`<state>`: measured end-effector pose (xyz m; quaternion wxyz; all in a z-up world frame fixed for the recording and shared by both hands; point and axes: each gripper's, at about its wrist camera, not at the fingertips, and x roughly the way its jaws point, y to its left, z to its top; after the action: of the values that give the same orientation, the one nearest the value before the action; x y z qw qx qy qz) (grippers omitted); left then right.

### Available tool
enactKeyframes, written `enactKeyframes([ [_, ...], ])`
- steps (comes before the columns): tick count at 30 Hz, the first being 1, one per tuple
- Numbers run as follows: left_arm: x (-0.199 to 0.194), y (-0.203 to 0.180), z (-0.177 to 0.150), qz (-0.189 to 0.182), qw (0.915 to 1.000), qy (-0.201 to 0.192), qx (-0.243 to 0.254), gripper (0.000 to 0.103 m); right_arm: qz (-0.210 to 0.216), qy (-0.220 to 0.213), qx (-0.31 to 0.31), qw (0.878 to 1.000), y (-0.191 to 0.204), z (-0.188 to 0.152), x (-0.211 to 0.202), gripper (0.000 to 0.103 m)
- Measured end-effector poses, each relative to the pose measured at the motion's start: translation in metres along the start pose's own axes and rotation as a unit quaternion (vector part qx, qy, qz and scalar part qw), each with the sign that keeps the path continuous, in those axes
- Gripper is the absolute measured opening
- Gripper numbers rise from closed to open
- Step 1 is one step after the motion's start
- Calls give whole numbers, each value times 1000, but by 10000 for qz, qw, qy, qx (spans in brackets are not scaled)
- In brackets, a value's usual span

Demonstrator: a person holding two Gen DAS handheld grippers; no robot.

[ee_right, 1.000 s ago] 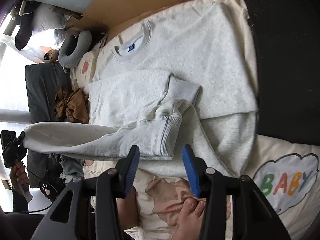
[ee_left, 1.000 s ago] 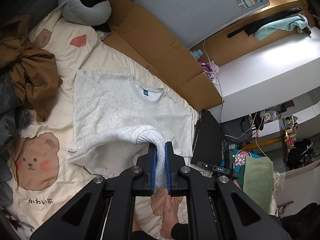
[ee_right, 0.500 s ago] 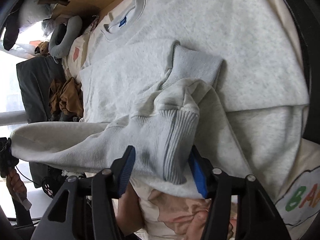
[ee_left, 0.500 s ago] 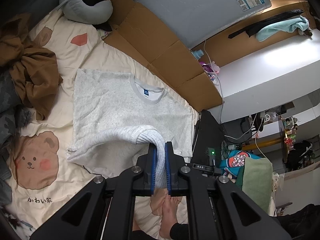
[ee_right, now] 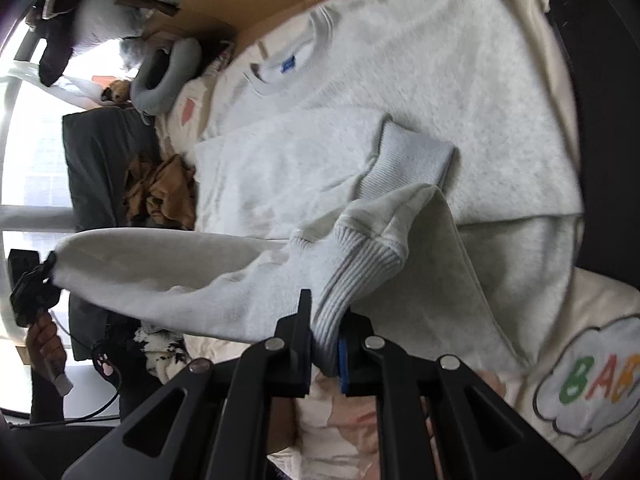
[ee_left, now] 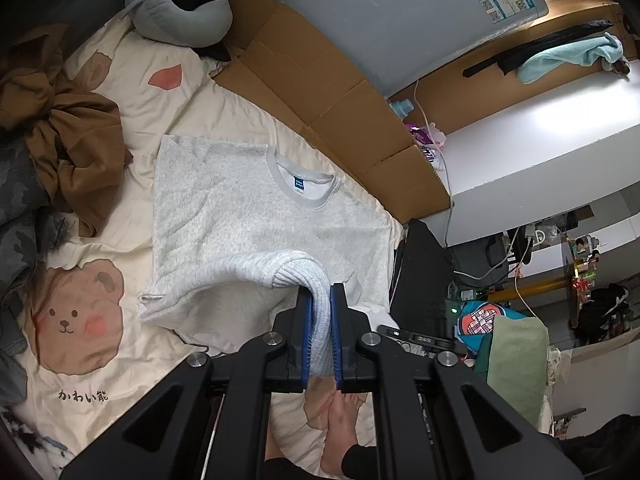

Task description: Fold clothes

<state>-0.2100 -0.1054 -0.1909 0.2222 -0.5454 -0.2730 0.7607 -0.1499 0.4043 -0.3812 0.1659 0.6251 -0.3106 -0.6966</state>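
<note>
Two tools, left tool (ee_left: 321, 312) and right tool (ee_right: 325, 334), pinching sweatshirt (ee_left: 256, 216) hem

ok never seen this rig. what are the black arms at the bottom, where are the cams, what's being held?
No robot: a person holds a two-finger gripper in each hand, each with a fisheye camera looking along its fingers. The left wrist view shows the left gripper shut on the ribbed hem of a grey sweatshirt that lies on a bear-print bedsheet. The right wrist view shows the right gripper shut on the same hem, the left one visible far left. A brown garment and neck pillow lie nearby.
</note>
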Motion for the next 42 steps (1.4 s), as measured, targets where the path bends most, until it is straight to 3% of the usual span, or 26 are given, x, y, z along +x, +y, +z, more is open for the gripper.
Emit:
enactKeyframes([
  [13, -22, -14, -2, -138, 9997, -193, 27, 7, 266, -1167, -69, 9928, 40, -24, -132, 8],
  [18, -29, -18, 3, -174, 9992, -346, 26, 7, 332, -1451, -119, 9888, 55, -23, -163, 8],
  [30, -42, -25, 26, -321, 9966, -753, 15, 7, 415, -2078, -404, 9764, 89, 4, -213, 8],
  [42, -18, -19, 65, -331, 9952, -914, 113, 7, 326, -2230, -511, 9729, 95, 52, -203, 8],
])
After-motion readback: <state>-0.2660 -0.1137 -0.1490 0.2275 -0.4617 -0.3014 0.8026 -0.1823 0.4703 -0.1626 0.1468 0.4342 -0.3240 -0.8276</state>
